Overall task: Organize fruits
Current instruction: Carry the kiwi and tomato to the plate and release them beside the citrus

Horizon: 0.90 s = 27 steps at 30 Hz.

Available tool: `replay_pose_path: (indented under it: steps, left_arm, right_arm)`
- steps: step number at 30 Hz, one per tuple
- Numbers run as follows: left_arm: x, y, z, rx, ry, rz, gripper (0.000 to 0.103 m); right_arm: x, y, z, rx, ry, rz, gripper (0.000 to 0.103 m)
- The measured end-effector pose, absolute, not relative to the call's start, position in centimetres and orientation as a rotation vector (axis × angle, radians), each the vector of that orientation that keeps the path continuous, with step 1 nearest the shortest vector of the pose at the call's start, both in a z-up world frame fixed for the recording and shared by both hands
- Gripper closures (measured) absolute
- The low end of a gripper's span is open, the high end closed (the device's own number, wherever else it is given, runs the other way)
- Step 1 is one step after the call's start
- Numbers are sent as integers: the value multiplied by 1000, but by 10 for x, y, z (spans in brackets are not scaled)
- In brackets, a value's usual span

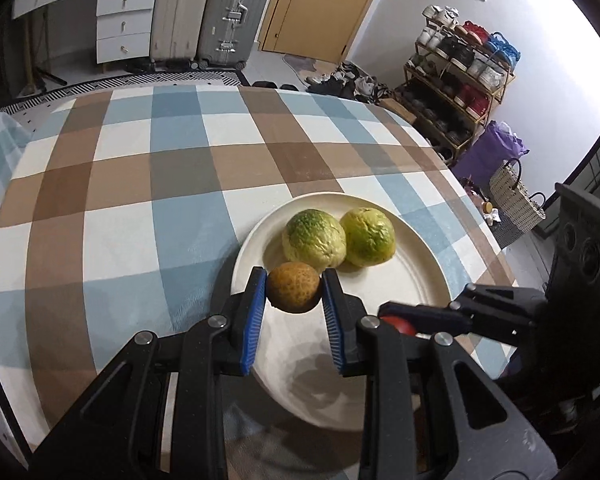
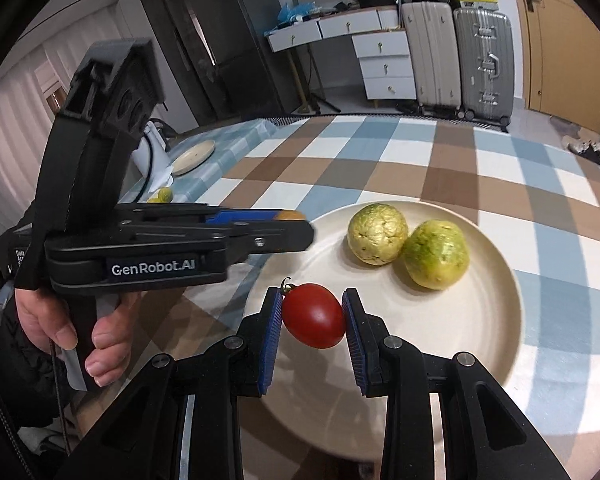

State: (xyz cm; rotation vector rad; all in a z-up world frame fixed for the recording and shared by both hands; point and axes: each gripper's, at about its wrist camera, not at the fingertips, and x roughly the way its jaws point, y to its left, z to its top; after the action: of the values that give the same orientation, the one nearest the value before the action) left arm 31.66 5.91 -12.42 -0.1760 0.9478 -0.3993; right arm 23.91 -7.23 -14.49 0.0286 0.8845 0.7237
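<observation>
A cream plate [image 1: 416, 280] [image 2: 452, 332] lies on the checked tablecloth with two green-yellow fruits [image 1: 314, 240] [image 1: 367, 236] [image 2: 377, 233] [image 2: 436, 254] on it. My left gripper [image 1: 294, 292] is shut on a small brown-orange round fruit [image 1: 293, 290] held just above the plate's near-left part. My right gripper [image 2: 314, 316] is shut on a red tomato [image 2: 315, 315] above the plate's near side. In the left wrist view the right gripper [image 1: 396, 318] reaches in from the right with the tomato [image 1: 398, 325] partly hidden. In the right wrist view the left gripper [image 2: 296, 228] comes in from the left.
The checked tablecloth [image 1: 140, 184] covers the table. A second small plate [image 2: 194, 156] and a yellow-green item [image 2: 163, 195] lie at the table's far left. Suitcases [image 1: 236, 12], a drawer unit [image 1: 124, 20] and a shoe rack [image 1: 460, 80] stand beyond the table.
</observation>
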Motion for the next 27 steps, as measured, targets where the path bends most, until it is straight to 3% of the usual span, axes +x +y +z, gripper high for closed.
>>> replay_pose_path:
  steps: [20,27]
  left_arm:
    - [339,53,-141,-187,990,-408,78]
    - [331,56,-131,-197,956,-404,69]
  right_arm:
    - [263,-44,-158,0,950,750,71]
    - [262,-50,-148,6,912,729,39]
